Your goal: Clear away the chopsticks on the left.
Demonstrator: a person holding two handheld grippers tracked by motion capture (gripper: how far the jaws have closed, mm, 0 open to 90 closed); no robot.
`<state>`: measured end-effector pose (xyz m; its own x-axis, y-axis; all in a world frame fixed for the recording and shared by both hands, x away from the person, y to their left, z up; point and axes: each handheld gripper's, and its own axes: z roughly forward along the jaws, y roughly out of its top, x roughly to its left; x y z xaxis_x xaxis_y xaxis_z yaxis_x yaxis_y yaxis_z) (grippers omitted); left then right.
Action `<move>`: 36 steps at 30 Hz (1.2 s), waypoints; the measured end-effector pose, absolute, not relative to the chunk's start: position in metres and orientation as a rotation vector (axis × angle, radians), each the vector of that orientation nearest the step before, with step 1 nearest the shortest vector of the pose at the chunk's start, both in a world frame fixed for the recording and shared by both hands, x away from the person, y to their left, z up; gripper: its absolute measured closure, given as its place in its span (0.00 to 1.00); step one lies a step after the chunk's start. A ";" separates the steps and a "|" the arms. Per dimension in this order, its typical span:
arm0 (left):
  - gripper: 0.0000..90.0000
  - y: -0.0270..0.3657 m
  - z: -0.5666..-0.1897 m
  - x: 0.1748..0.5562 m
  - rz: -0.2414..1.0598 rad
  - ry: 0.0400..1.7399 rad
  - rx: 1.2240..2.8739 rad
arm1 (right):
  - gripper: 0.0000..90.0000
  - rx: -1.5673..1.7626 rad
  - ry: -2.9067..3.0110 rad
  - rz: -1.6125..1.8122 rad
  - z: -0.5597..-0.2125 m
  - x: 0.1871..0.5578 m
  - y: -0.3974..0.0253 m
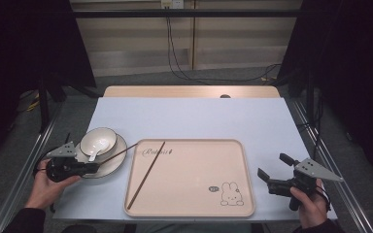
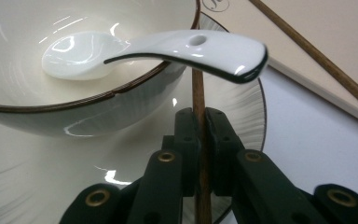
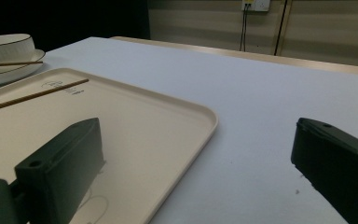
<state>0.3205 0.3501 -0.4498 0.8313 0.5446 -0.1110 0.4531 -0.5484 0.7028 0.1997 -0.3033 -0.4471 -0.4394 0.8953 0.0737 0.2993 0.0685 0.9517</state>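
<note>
Left fingers (image 2: 186, 140): pressed together on a brown chopstick (image 2: 199, 116), which runs up between them and passes under the spoon handle
Right fingers (image 3: 70, 154): spread wide, nothing between them, hovering over the table at the tray's 3 o'clock edge
Left gripper (image 1: 93, 167): held in the person's left hand (image 1: 46, 187), lying across the plate's 6 o'clock rim
Right gripper (image 1: 272, 177): held in the right hand (image 1: 308, 201), just off the tray
Held chopstick: slants from the plate toward the tray's 10 o'clock corner
Spoon (image 2: 154, 49): white, in the bowl (image 1: 98, 141), handle over the rim
Plate (image 1: 119, 158): under the bowl, at the tray's 9 o'clock side
Tray (image 1: 194, 199): cream, rabbit drawing near 5 o'clock
Second chopstick (image 1: 146, 175): lies slantwise on the tray's 9 o'clock half
Table (image 1: 194, 119): pale blue top
</note>
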 end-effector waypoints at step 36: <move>0.94 0.281 -0.420 0.285 0.049 0.764 2.083 | 0.02 1.198 1.787 1.390 -0.446 0.199 -0.303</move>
<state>0.2853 0.2806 -0.4203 0.8089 0.5362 -0.2410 0.5008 -0.4137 0.7603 0.1987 -0.3025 -0.4463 -0.4348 0.8967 0.0836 0.3016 0.0576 0.9517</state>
